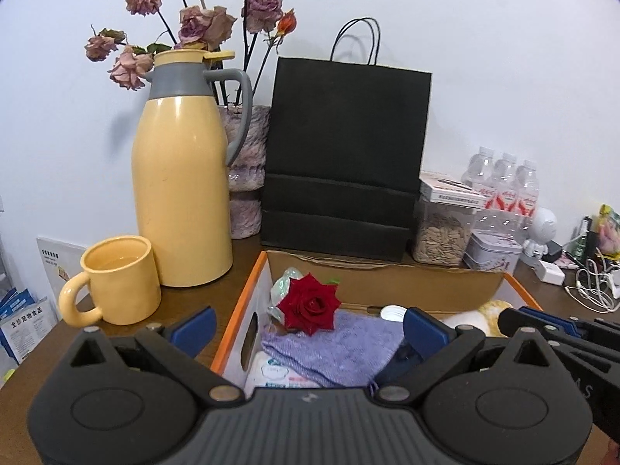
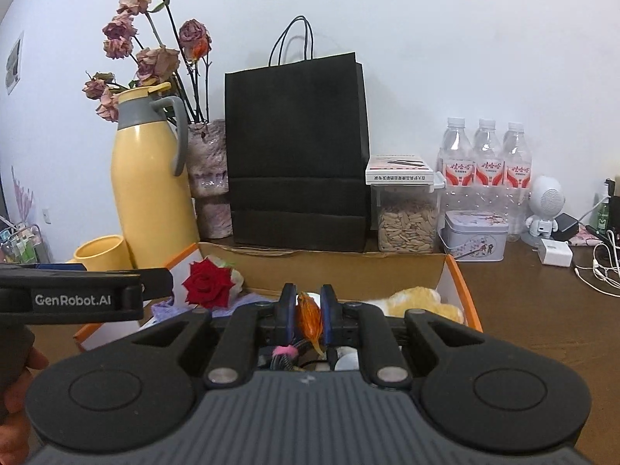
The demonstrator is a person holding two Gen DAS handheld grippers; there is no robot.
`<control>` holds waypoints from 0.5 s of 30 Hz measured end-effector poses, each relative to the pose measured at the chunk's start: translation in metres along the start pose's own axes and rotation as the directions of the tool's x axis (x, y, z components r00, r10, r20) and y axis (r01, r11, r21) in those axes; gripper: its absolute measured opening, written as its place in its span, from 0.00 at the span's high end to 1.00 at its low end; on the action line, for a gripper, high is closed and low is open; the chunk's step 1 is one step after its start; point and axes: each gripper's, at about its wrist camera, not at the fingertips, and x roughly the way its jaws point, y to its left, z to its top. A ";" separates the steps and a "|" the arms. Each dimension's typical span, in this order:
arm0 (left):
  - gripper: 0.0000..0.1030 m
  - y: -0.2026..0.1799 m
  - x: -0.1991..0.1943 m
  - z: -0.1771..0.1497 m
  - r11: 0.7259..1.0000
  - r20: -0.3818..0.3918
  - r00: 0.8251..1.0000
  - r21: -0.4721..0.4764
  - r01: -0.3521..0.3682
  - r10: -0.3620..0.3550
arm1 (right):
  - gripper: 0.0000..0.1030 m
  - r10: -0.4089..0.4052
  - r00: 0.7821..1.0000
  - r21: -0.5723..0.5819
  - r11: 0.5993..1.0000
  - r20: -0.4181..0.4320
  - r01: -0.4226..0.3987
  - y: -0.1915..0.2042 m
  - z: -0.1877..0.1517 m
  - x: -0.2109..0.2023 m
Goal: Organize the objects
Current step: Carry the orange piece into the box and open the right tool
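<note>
Item: orange-wrapped candy (image 2: 309, 319), which we hold pinched in our right hand-held gripper (image 2: 307, 310) above the cardboard box (image 2: 459, 290), mid-desk. Our left hand-held gripper (image 1: 308, 327) stands spread, empty, over the box's red rose (image 1: 310, 304) and purple cloth (image 1: 341, 352).

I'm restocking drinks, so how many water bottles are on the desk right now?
3. The water bottles stand in a row by the wall, right of the seed jar: left, middle, right. More could be hidden behind them.
</note>
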 end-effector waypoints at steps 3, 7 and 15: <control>0.00 -0.001 0.009 0.001 1.000 -0.007 1.000 0.002 -0.002 0.002 | 0.87 -0.003 1.000 0.000 1.000 -0.011 0.003 -0.003 -0.001 0.009; 0.00 -0.001 0.016 0.002 1.000 0.000 1.000 0.009 -0.012 0.012 | 0.85 -0.003 0.999 -0.006 1.000 -0.049 0.003 -0.007 -0.002 0.018; 0.00 0.005 0.006 0.001 1.000 0.018 0.999 0.001 -0.028 0.028 | 0.00 -0.066 0.997 0.002 0.998 -0.045 0.066 -0.014 -0.004 0.013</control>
